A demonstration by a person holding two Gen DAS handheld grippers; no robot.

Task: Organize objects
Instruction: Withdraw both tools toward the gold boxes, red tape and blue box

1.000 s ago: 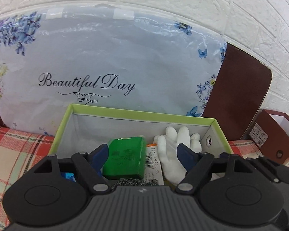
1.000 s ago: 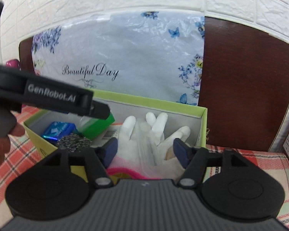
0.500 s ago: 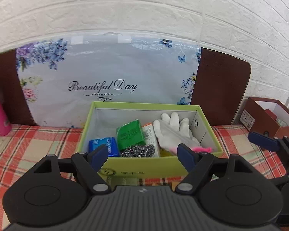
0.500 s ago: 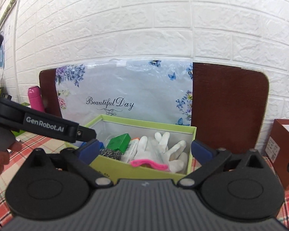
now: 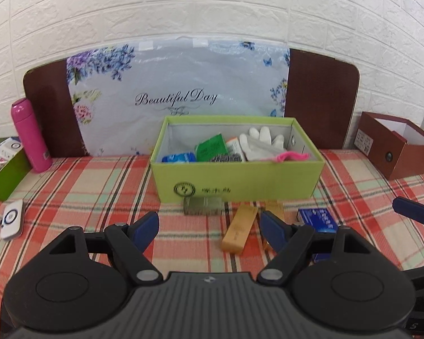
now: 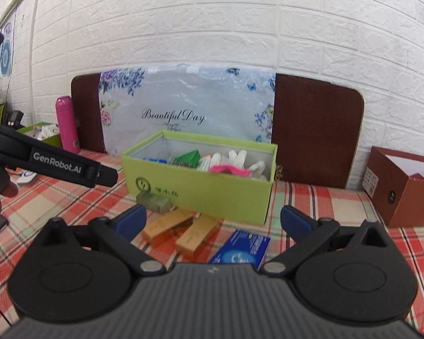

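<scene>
While the checked tablecloth [image 5: 79, 186] spreads under everything, a floral bag [image 5: 181, 90] leans on the brick wall at the back, in front of a brown board [image 5: 322, 96]. Just before the bag sits the green box [image 5: 240, 178], open at the top, holding a white glove [image 5: 261, 141] with a pink cuff, a green packet [image 5: 210, 148], a blue packet [image 5: 178, 157] and a wire scrubber [image 5: 226, 157]. A brown box [image 5: 393, 147] stands well to its right; a pink bottle [image 5: 31, 135] stands to its left. On the cloth near the green box's front lie a grey-green block [image 6: 154, 201], two gold boxes [image 6: 181, 230] side by side, and a blue carton [image 6: 241, 247]. Both the left gripper [image 5: 209, 230] and the right gripper [image 6: 212, 220] hang above the cloth with jaws spread wide, holding nothing.
</scene>
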